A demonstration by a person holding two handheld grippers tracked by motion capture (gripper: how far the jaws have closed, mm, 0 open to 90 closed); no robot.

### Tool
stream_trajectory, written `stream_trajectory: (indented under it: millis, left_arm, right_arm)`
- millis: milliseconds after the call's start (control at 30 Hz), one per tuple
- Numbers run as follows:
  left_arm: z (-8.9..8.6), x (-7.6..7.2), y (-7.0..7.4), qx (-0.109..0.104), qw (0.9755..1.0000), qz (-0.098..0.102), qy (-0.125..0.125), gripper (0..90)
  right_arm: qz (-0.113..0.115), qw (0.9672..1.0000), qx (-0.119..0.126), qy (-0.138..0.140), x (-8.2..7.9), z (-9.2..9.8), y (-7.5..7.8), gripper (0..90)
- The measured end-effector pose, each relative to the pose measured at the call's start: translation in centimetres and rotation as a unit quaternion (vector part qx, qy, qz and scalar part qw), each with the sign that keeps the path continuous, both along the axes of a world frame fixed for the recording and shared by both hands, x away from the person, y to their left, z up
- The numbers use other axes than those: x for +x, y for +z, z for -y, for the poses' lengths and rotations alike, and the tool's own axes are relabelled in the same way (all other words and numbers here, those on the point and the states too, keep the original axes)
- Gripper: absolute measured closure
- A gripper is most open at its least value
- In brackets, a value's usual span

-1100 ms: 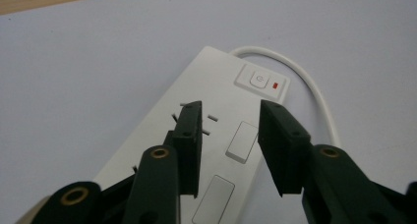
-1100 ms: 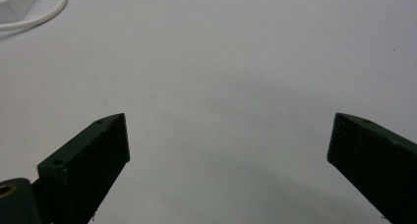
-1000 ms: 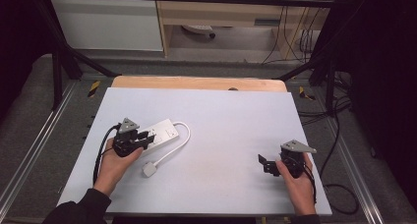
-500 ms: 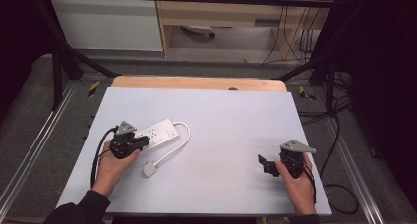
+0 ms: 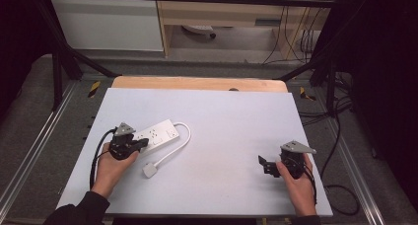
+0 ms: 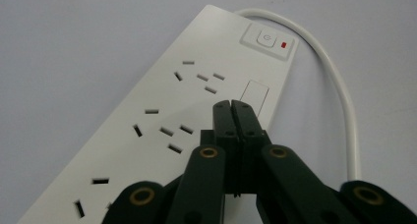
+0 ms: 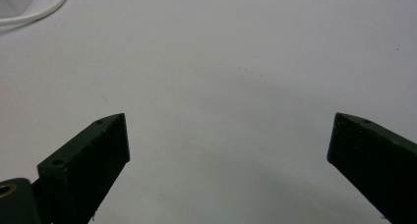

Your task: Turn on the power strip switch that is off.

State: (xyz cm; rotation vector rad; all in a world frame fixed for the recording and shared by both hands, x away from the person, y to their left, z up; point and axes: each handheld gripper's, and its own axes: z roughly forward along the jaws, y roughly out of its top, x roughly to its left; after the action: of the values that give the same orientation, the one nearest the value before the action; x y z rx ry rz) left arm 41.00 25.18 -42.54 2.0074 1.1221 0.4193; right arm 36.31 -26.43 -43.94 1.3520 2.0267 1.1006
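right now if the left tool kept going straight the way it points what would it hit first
Most likely the white plastic power strip. The left tool has just closed with nothing between its jaws, and it points along the strip's socket face toward the white switch with the red light. Whether the tips already touch the strip is unclear.

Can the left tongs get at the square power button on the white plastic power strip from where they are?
Probably yes. The left tongs, shut with nothing between them, hang over the white plastic power strip, and the square power button lies ahead of them with bare strip between.
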Motion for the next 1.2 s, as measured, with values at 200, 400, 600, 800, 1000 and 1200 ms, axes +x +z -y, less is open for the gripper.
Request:
stream_trajectory:
  millis: [200, 400, 600, 800, 1000, 1200]
  left_arm:
    - [0.06, 0.07, -0.14, 0.004, 1.0000, -0.001, -0.001, 90.0]
    - [0.15, 0.02, -0.13, 0.002, 1.0000, 0.001, -0.003, 90.0]
    - [0.28, 0.05, -0.21, 0.004, 1.0000, 0.000, -0.005, 90.0]
    - [0.38, 0.07, -0.28, 0.010, 0.9999, -0.002, -0.008, 90.0]
    - [0.54, 0.09, -0.31, 0.007, 0.9999, -0.001, -0.007, 90.0]
    - [0.45, 0.12, -0.32, 0.007, 0.9999, -0.002, -0.009, 90.0]
  right_arm:
    - [0.001, 1.0000, -0.001, 0.001, 0.01, 0.01, -0.01, 2.8]
    - [0.001, 1.0000, -0.001, 0.001, 0.01, -0.01, -0.02, 2.7]
    - [0.000, 1.0000, 0.000, 0.001, 0.01, -0.01, 0.00, 2.7]
    - [0.001, 1.0000, 0.000, 0.001, 0.01, 0.00, -0.01, 2.7]
    - [0.000, 1.0000, 0.000, 0.001, 0.01, -0.02, -0.02, 2.7]
    - [-0.001, 1.0000, 0.000, 0.001, 0.00, -0.03, -0.01, 2.7]
